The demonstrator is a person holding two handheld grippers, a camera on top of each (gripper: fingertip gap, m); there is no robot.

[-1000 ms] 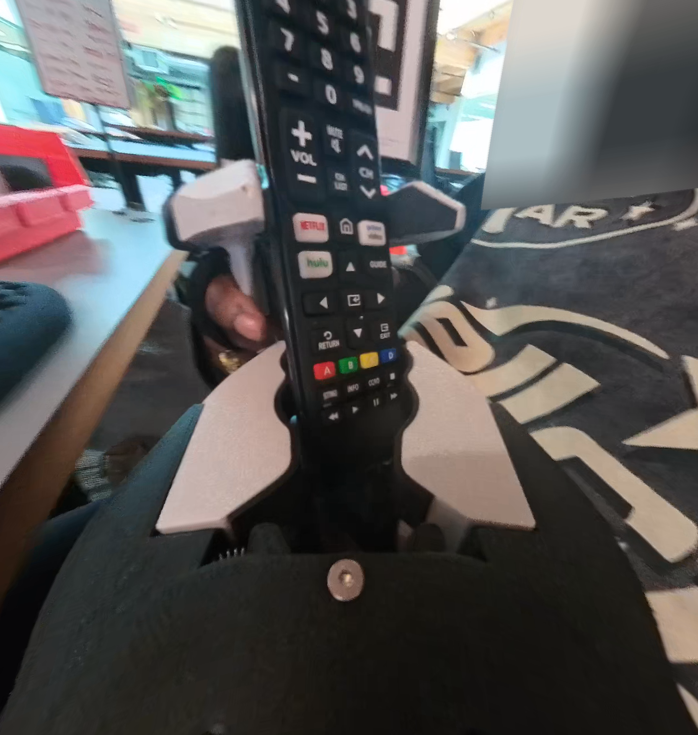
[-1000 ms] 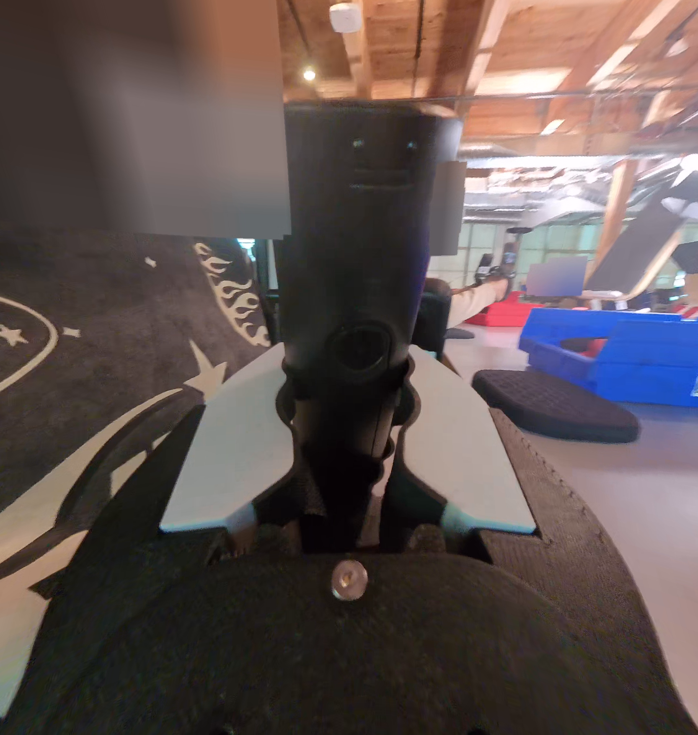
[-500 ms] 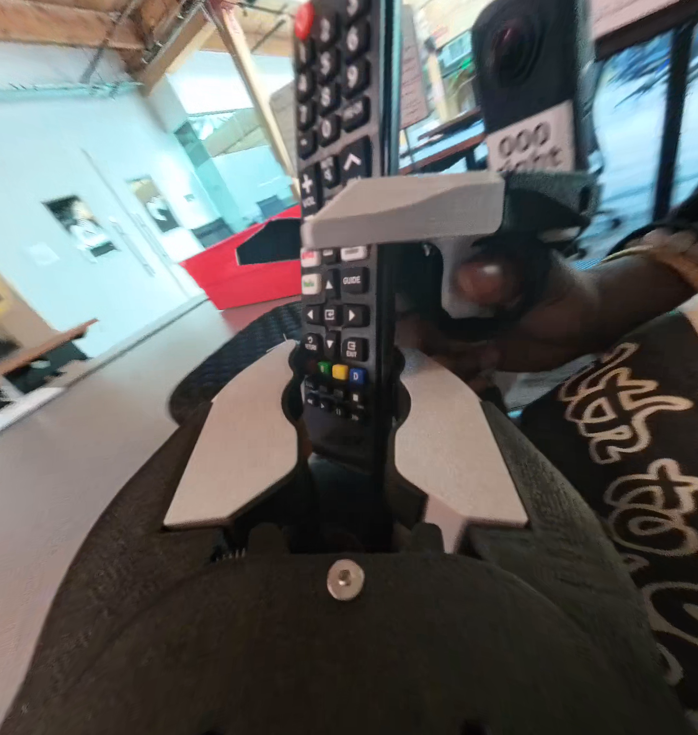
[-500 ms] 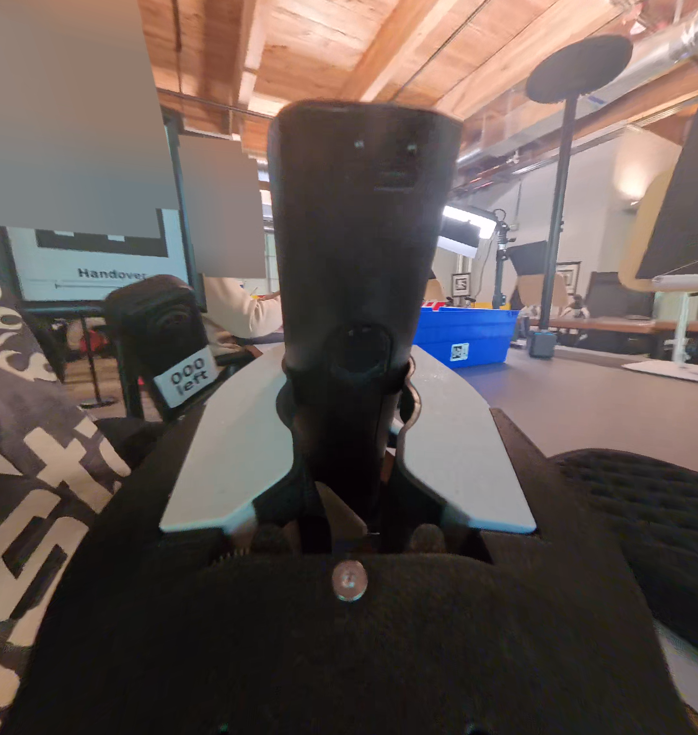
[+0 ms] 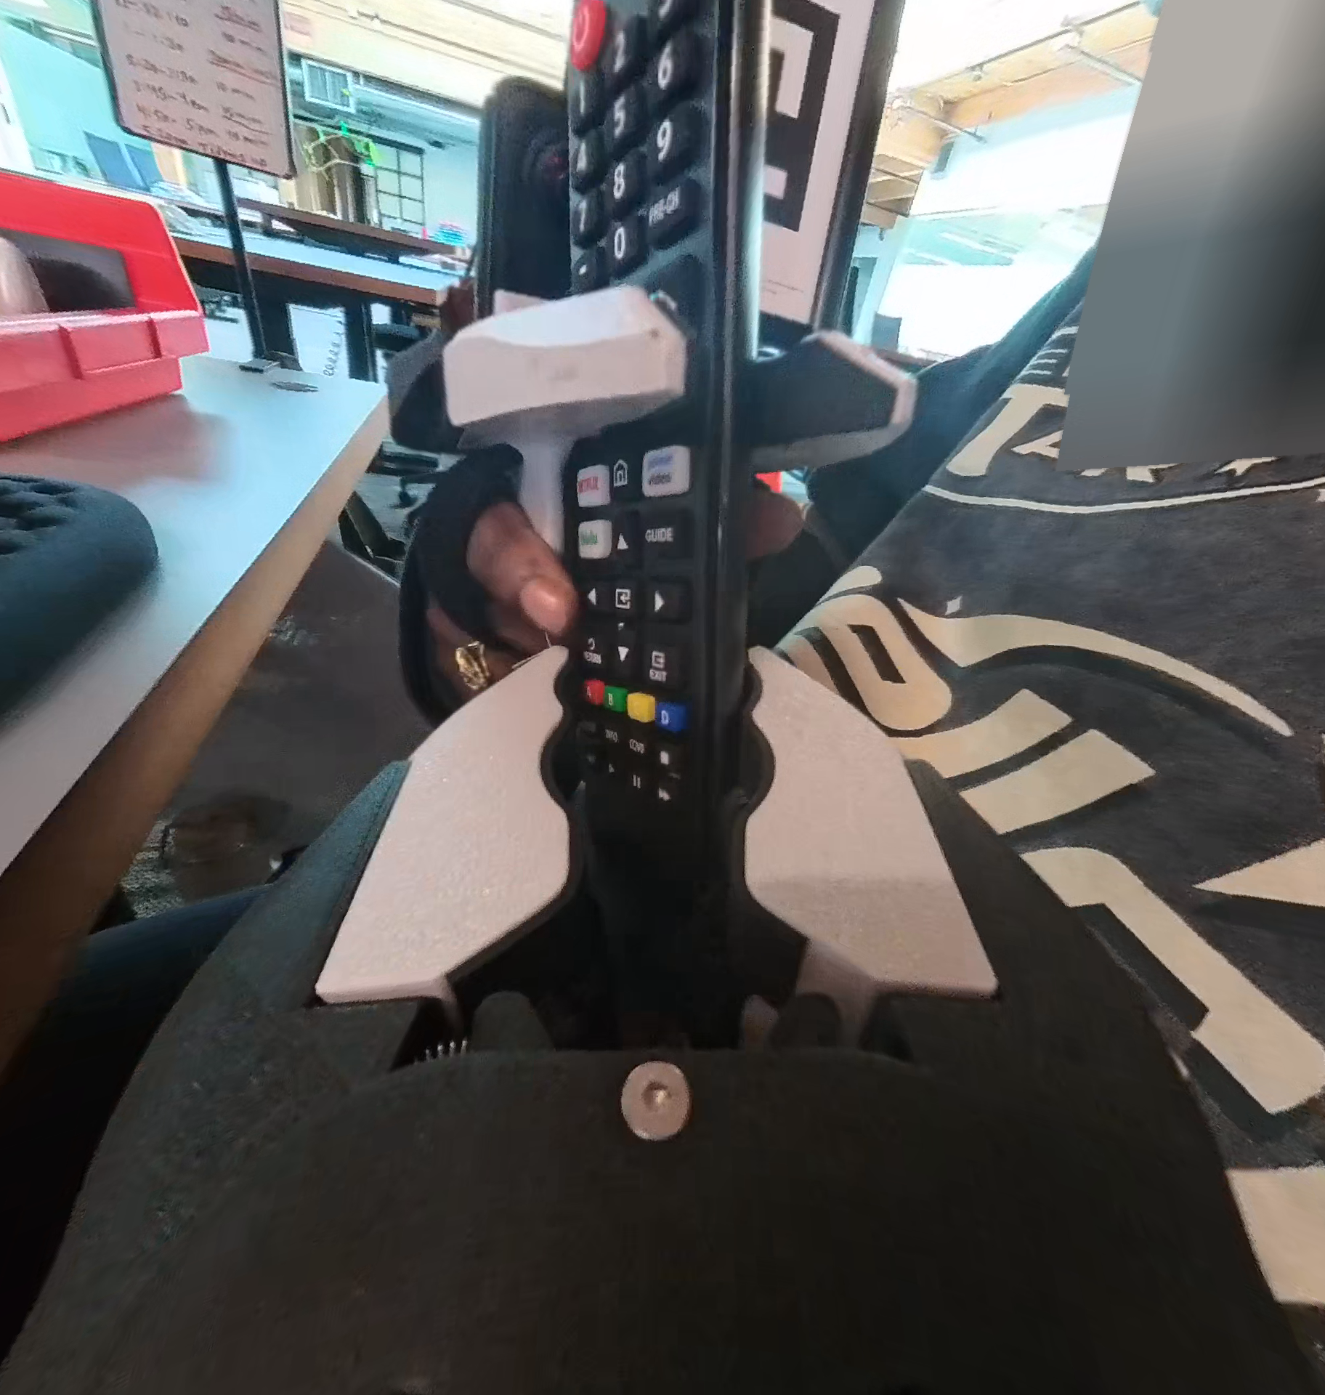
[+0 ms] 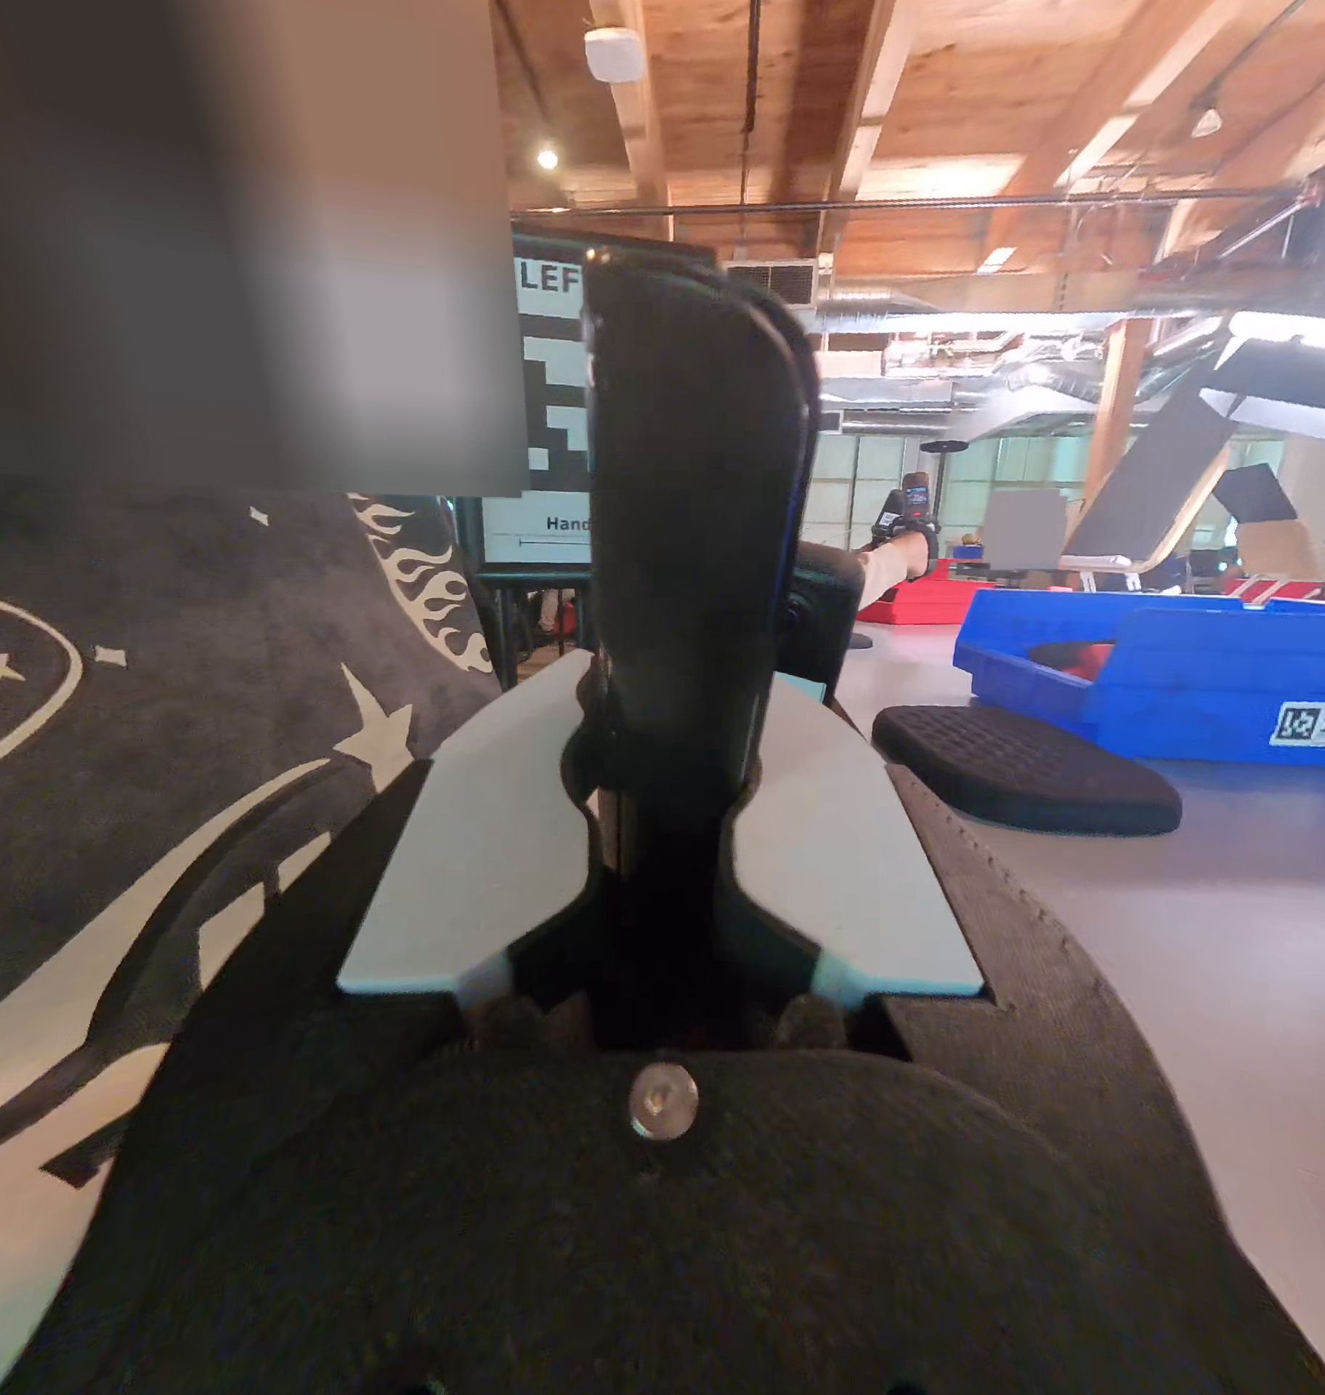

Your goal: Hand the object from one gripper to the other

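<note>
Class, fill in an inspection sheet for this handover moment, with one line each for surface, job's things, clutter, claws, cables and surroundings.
Surface: grey table with a wooden edge, at the left of the left wrist view.
Job's things: black remote control held upright, buttons facing the left camera, its plain back facing the right camera.
Clutter: red bin, blue bin and a black padded mat on the table.
Claws: left claw shut on the remote's lower end; right claw shut on it farther up, beside the person's hand.
Cables: nothing seen.
Surroundings: wooden ceiling beams, whiteboard on a stand, patterned dark clothing.
</note>
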